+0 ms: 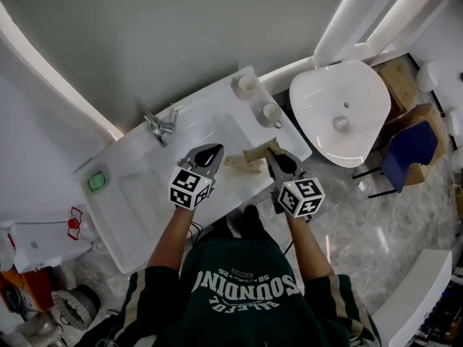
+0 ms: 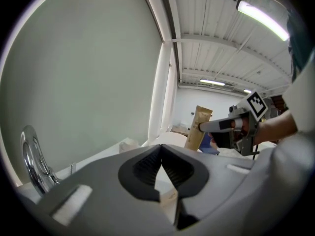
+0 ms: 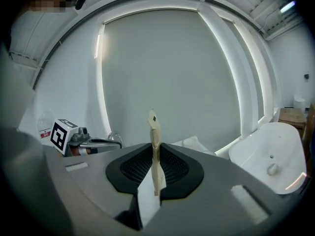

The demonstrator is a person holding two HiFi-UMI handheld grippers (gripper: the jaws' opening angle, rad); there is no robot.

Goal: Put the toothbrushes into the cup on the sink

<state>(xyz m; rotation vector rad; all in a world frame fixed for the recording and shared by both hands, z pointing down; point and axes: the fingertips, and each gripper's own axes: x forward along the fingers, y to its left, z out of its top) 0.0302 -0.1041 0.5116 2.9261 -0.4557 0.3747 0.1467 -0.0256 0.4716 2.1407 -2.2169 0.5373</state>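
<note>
- Wrapped toothbrush [image 3: 155, 141] in a tan paper sleeve stands upright in the right gripper [image 3: 156, 151]. The jaws pinch it near its lower end, and most of its length rises above the pads.
- It hangs over the sink's [image 1: 217, 107] front edge, near the right corner.
- Second wrapped toothbrush [image 1: 244, 165] lies level just beyond the left gripper [image 2: 160, 154], by the same front edge.
- Left gripper's jaws are pressed together at the tips, with pale paper showing low in the gap. Whether they grip it or it lies beneath is unclear.
- Two cups [image 1: 247, 85] [image 1: 272, 113] stand at the sink's back right corner, well apart from both claws. The nearer one looks the likelier target.
- Risk: the thin sleeve, held low, could pivot or slide between the pads on the way over.
- Risk: a released brush that strikes the cup rim could tip the light cup or fall off the sink's right edge.
- Risk: the two claws sit close together, so a crossing reach could knock one packet with the other.
</note>
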